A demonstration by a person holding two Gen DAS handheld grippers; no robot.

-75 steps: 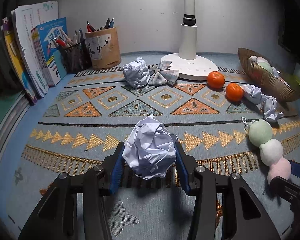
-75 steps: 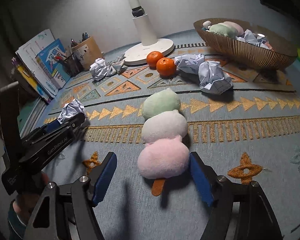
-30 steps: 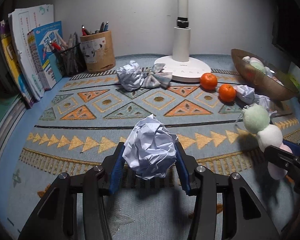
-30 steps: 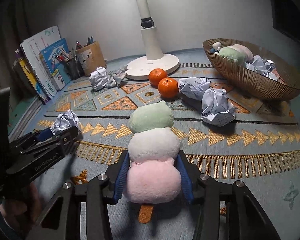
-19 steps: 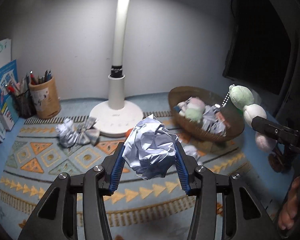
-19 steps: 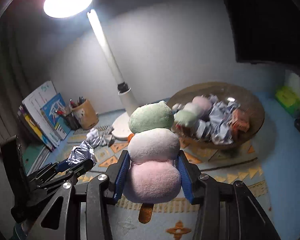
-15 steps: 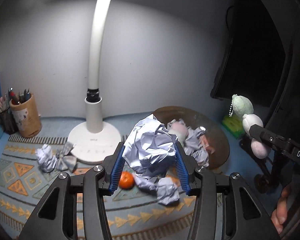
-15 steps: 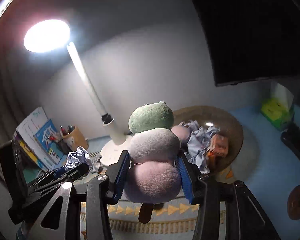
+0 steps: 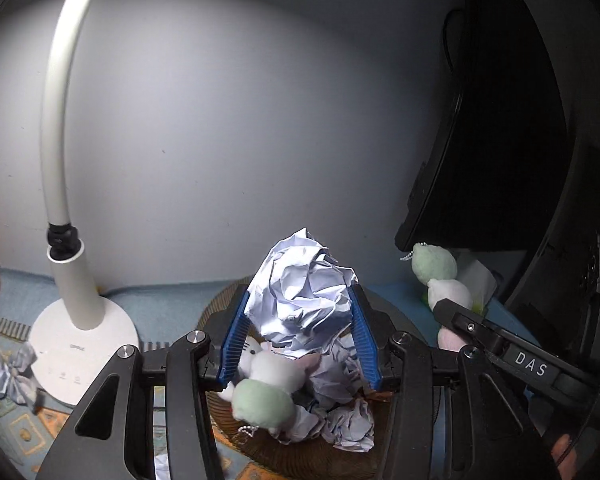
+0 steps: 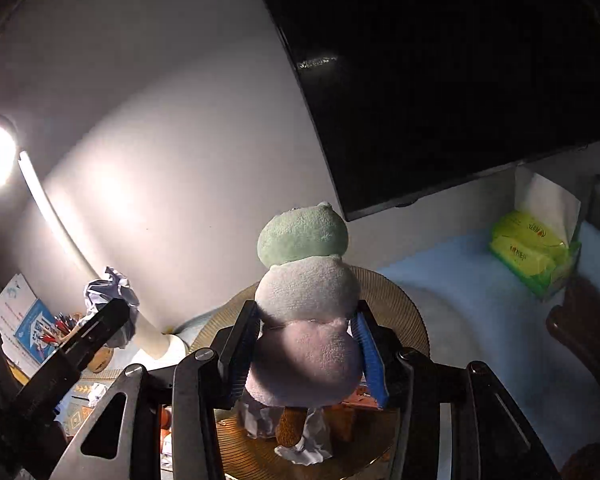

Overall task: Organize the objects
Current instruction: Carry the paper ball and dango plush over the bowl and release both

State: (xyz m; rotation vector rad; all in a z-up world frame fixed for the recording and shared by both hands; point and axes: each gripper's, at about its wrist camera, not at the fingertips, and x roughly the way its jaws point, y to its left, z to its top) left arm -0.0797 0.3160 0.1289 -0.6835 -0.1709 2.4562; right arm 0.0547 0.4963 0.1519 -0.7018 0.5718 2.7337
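My left gripper is shut on a crumpled white paper ball and holds it in the air above the brown wicker basket. The basket holds several paper balls and a plush toy. My right gripper is shut on a three-ball plush skewer, green on top, white, then pink, and holds it above the same basket. The skewer also shows in the left wrist view, right of the paper ball. The left gripper and its paper ball show at the left of the right wrist view.
A white desk lamp stands left of the basket, lit. A dark monitor hangs at the right. A green tissue pack lies at the far right. Books and a pen cup stand far left. Crumpled paper lies on the patterned mat.
Both grippers have risen from the mat and moved right and forward to above the basket, each still holding its object. The mat and oranges have dropped out of view.
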